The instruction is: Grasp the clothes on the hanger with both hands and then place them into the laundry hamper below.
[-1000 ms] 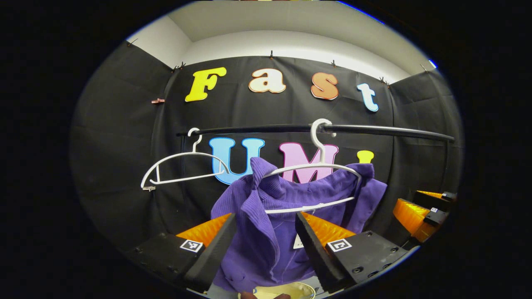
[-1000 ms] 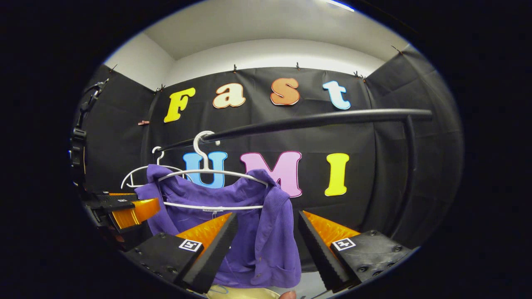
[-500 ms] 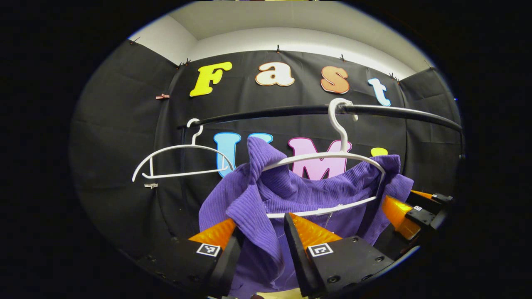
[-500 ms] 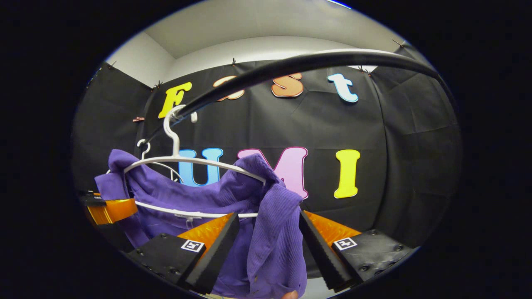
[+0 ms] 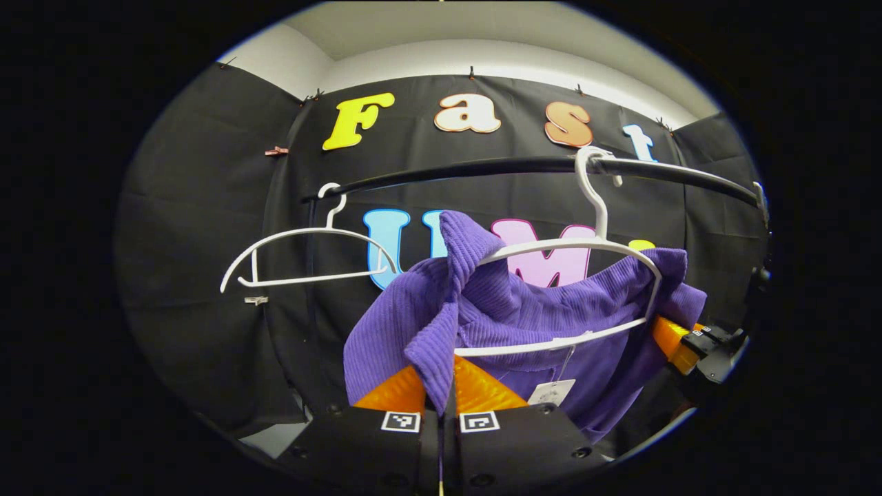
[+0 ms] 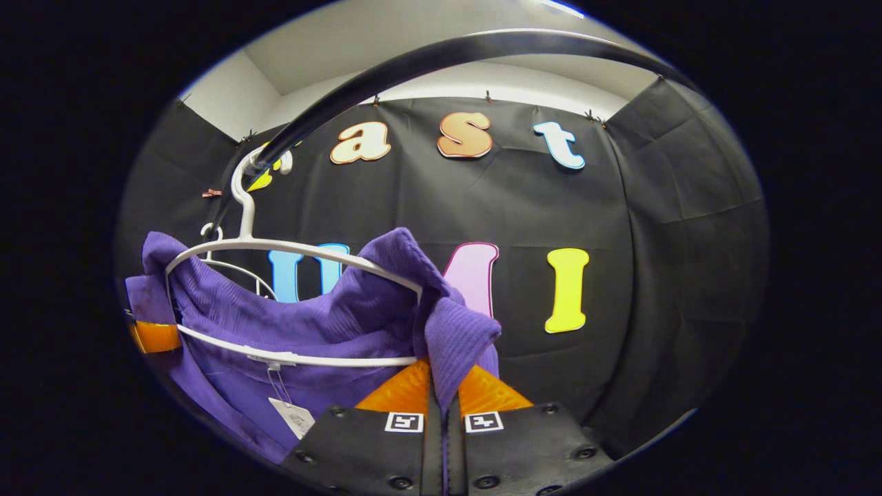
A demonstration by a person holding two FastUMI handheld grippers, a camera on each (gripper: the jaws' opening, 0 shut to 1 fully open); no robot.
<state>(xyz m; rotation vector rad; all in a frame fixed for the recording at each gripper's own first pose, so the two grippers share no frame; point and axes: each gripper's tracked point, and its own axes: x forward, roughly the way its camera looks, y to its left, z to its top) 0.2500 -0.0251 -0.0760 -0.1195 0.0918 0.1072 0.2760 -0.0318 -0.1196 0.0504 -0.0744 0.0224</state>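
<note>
Purple garment [image 5: 482, 310], both grippers' jaws clamped on its folds

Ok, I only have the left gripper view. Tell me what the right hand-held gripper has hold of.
Observer: In the right gripper view, the right hand-held gripper is shut on a fold of the purple garment, at the hanger's end.
Operator: Confirm that end is off the hanger.
Observer: It isn't; the cloth there drapes over the tip of the white hanger.
Operator: Report what's above that gripper.
Observer: The black rail arcs overhead.
</note>
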